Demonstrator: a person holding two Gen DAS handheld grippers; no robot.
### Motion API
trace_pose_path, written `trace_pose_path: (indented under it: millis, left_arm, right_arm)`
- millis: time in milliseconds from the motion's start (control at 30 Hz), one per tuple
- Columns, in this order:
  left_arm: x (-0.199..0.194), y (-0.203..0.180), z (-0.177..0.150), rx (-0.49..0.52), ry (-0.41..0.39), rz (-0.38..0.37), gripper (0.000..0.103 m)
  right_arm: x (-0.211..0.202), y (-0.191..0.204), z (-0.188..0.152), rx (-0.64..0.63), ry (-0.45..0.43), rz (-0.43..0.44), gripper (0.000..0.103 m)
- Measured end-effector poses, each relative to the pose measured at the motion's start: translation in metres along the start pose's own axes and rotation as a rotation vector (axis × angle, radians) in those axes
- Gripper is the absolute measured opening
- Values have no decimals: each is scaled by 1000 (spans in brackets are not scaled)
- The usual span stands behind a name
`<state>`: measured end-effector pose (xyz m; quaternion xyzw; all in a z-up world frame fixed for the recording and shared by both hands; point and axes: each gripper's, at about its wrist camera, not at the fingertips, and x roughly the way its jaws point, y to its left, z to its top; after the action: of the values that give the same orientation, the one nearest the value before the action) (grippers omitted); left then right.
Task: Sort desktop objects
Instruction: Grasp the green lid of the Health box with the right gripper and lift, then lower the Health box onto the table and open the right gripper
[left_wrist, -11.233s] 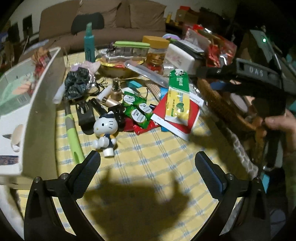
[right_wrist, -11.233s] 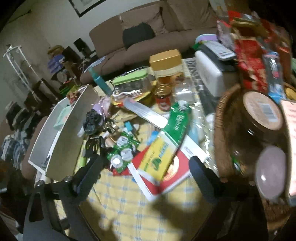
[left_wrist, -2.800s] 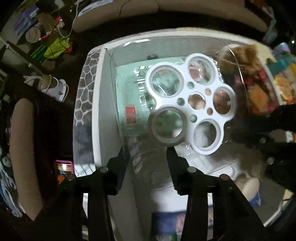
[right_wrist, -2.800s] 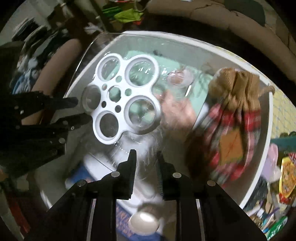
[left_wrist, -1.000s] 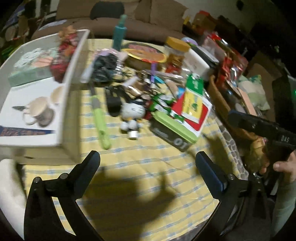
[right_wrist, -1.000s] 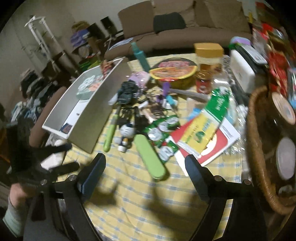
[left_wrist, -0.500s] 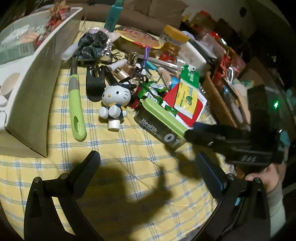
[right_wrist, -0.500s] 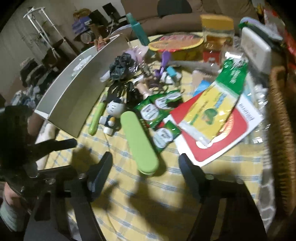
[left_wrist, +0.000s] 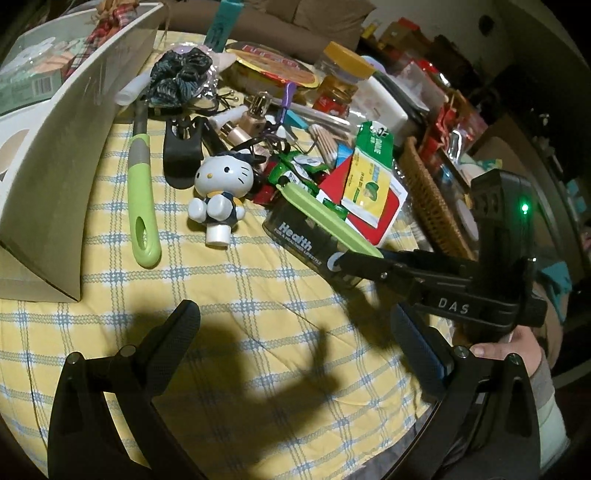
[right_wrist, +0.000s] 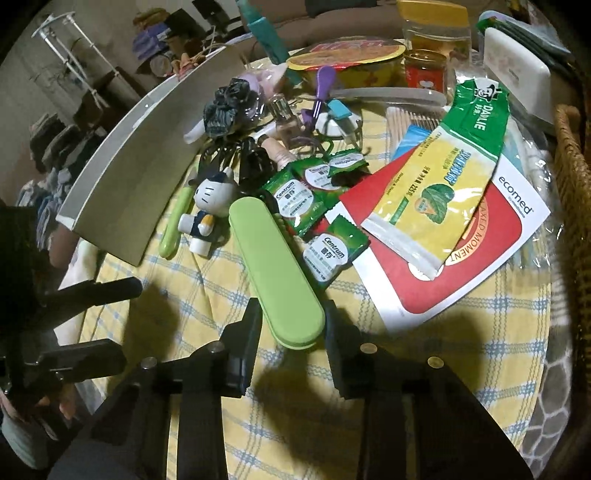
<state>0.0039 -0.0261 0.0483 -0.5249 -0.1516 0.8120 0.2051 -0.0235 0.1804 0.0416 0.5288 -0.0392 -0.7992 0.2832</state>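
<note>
Just one green case (right_wrist: 275, 271), four sachets (right_wrist: 297, 201).

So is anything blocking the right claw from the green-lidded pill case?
Nothing visible. The right claw is closing with the near end of the pill case already between its fingers; the Centrum sachets lie beside the case, clear of the grip.

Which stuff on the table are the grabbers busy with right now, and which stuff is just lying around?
Busy with:
- right gripper, jaws closing around the green-lidded pill case
- left gripper, open over bare cloth

Just lying around:
- cat figurine
- green-handled tool
- toothpaste tube
- wicker basket
</note>
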Motion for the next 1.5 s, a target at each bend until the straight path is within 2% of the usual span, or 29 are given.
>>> trace_pose_path:
  millis: [133, 233, 633, 767, 833, 867, 1000, 1100, 1267, 1500]
  left_arm:
    - [-2, -3, -1, 3, -1, -10, 103]
    - [-4, -3, 0, 5, -6, -12, 103]
    - [4, 1, 0, -13, 21, 3, 103]
    - [12, 3, 0, -17, 36, 23, 103]
    - [14, 3, 0, -17, 38, 23, 103]
    - [15, 2, 0, -15, 39, 25, 103]
    - [17, -4, -1, -1, 39, 28, 103]
    - [19, -10, -1, 21, 42, 33, 103]
    - [26, -15, -2, 48, 47, 61, 103]
    - [26, -26, -2, 79, 35, 55, 103]
  right_arm:
    - [-4, -6, -1, 73, 7, 142, 28]
    - [-14, -3, -2, 66, 6, 232, 27]
    - [-33, 1, -21, -21, 76, 280, 27]
    - [-32, -8, -25, -15, 95, 229, 28]
    - [-34, -18, -24, 6, 89, 132, 32]
    - [-37, -23, -23, 22, 83, 112, 32]
    - [-65, -46, -13, 121, -41, 84, 49]
    - [-82, -57, -4, 184, -150, 1, 61]
    - [-74, -72, 14, 274, -223, -36, 61]
    - [-39, -84, 37, 309, -240, -119, 54]
